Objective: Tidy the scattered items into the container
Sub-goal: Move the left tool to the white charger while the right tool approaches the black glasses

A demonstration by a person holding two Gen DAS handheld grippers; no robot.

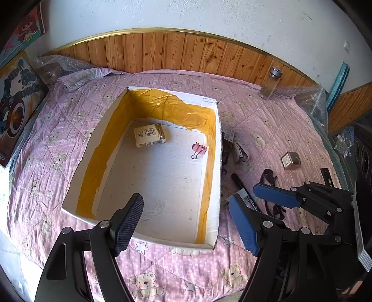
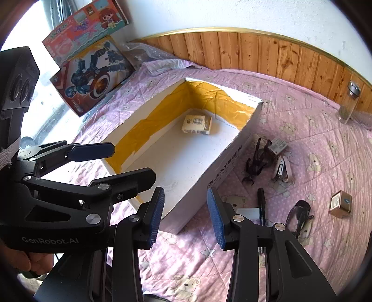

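Blue-padded right hand-held gripper agape, empty

A pink quilted bedspread printed with teddy bears and stars fills the lower half of both views. Behind it runs a band of knotty orange wood panelling with a gold trim strip, under a white plaster wall. A clear glass bottle with a silver metal cap stands upright at the upper right, against the panelling. Two colourful cardboard toy boxes lean at the upper left. Crumpled clear bubble wrap lies at the right edge.
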